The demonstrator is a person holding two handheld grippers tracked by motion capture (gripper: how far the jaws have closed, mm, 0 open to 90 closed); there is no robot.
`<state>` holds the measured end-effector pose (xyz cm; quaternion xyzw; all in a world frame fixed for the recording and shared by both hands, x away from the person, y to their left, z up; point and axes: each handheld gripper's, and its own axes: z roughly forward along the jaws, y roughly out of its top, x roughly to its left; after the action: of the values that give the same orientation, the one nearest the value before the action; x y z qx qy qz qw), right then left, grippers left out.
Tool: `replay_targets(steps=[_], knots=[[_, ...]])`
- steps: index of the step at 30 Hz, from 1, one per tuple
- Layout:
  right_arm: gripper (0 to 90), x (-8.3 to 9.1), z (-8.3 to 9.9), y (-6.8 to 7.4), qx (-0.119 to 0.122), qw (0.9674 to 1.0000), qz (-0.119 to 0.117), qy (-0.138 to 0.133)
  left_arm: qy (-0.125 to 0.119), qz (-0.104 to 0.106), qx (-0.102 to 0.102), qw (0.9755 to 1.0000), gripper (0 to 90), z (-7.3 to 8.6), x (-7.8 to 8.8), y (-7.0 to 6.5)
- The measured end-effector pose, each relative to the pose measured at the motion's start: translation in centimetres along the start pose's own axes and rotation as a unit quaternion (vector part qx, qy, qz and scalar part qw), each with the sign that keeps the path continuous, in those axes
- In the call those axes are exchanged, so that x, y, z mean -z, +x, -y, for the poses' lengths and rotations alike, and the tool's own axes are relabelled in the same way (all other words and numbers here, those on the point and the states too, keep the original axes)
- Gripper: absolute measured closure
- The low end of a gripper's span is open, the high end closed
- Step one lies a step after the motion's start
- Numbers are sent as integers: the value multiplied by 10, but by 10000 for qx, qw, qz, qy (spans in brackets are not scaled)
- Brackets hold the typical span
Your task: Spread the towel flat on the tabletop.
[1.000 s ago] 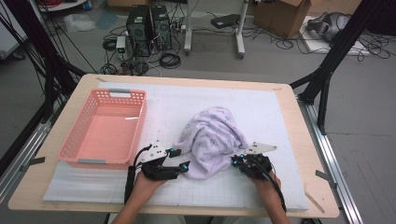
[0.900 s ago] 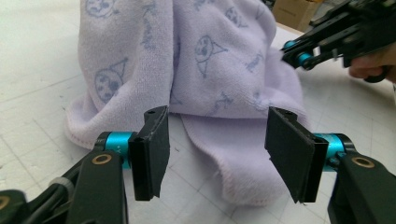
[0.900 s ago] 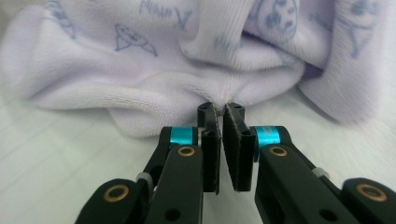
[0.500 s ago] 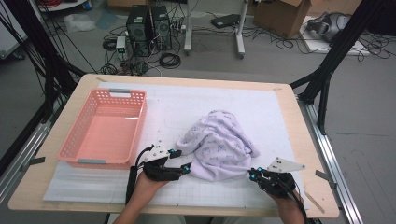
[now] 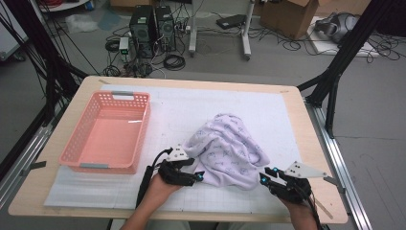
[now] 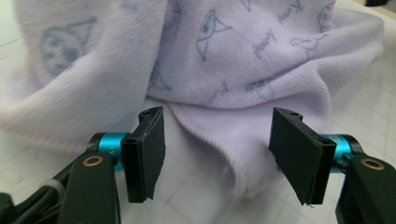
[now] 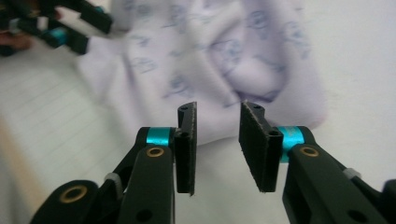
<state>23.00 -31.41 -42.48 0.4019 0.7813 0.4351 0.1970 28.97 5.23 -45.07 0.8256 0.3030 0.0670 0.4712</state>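
A crumpled lavender cloth point(image 5: 230, 148) with blue prints lies on the white mat point(image 5: 167, 110), right of centre. At the cloth's lower left edge my left gripper point(image 5: 198, 176) is open, and its jaws have widened a little. In the left gripper view point(image 6: 219, 140) a fold of the cloth point(image 6: 210, 60) hangs between the pads, touching neither. My right gripper point(image 5: 265, 178) sits just off the cloth's lower right corner. Its jaws have just been opening and stand partly apart point(image 7: 217, 140) with nothing between them. The cloth point(image 7: 210, 56) lies just beyond them.
An empty pink plastic basket point(image 5: 103, 166) stands on the left part of the mat. The wooden table's right edge point(image 5: 311, 129) is close to the right hand. Computers, cables and boxes lie on the floor past the far edge.
The right gripper dragged the cloth's corner toward the near right, stretching it out, then let go of it. The left gripper shifted slightly along the cloth's left edge.
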Motion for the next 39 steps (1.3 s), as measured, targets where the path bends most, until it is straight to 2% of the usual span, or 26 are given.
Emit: replay_targets(steps=[2, 3, 4, 5, 6, 7, 8, 9, 10, 11, 12, 16, 18, 19, 20, 21, 22, 24, 26, 30, 31, 32, 34, 35, 37, 39], knots=[[580, -5, -1, -3, -40, 9999, 81, 71, 271, -62, -93, 9996, 377, -3, -8, -3], [560, -17, -2, -7, -160, 9996, 93, 208, 329, -184, -225, 9990, 428, -5, -10, -6], [560, -17, -2, -7, -160, 9996, 93, 208, 372, -345, -332, 9982, 428, -5, -11, -9], [553, -23, -2, -8, -170, 9995, 58, 247, 392, -509, -485, 9968, 492, -6, -11, -10], [542, -37, -3, -5, -198, 9990, -71, 389, 407, -517, -403, 9970, 703, -6, -9, -9], [545, -43, -4, -3, -166, 9987, -112, 476, 393, -386, -278, 9981, 847, -6, -7, -7], [545, -43, -4, -3, -166, 9987, -112, 476, 381, -330, -236, 9984, 847, -5, -7, -6], [633, -52, -6, 1, -138, 9980, -180, 595, 325, -329, -251, 9986, 859, -3, -6, -7], [633, -52, -6, 1, -138, 9980, -180, 595, 292, -296, -261, 9988, 859, -2, -4, -7], [697, -54, -7, 2, -77, 9978, -231, 619, 213, -253, -228, 9992, 861, 0, -2, -8], [827, -52, -8, 3, 14, 9975, -355, 618, 147, -207, -195, 9995, 862, 2, 2, -8], [846, -40, -8, 2, 49, 9979, -412, 504, -245, -102, -57, 9996, 861, 8, 21, -10], [847, -28, -4, 1, 67, 9984, -400, 397, -381, -60, -53, 9992, 862, 11, 31, -13], [846, -14, 1, 1, 39, 9987, -377, 351, -423, -23, -94, 9991, 862, 12, 36, -14], [846, -14, 1, 1, 39, 9987, -377, 351, -473, 20, -102, 9988, 862, 14, 40, -17], [846, 0, 8, 1, -3, 9990, -364, 269, -514, 59, -103, 9986, 863, 15, 44, -19], [846, 0, 8, 1, -3, 9990, -364, 269, -519, 90, -124, 9985, 863, 17, 47, -21], [849, 19, 18, 4, -29, 9991, -363, 233, -554, 186, -154, 9982, 865, 20, 54, -26], [849, 30, 24, 6, 4, 9991, -368, 221, -561, 280, -185, 9979, 865, 25, 59, -32], [851, 45, 31, 11, 48, 9987, -422, 277, -485, 526, -211, 9972, 863, 32, 64, -39], [851, 49, 34, 12, 74, 9986, -428, 311, -505, 568, -190, 9969, 817, 33, 64, -39], [851, 52, 37, 14, 86, 9982, -445, 388, -533, 547, -154, 9970, 817, 32, 63, -38], [850, 56, 43, 16, 142, 9973, -493, 531, -635, 324, -92, 9974, 578, 29, 62, -33], [848, 58, 46, 17, 172, 9969, -492, 597, -684, 195, -72, 9974, 497, 26, 62, -30], [778, 60, 48, 15, 123, 9968, -536, 580, -795, 65, -33, 9968, 436, 20, 61, -23], [684, 61, 46, 10, -29, 9981, -455, 415, -854, -25, 5, 9963, 411, 13, 58, -15]])
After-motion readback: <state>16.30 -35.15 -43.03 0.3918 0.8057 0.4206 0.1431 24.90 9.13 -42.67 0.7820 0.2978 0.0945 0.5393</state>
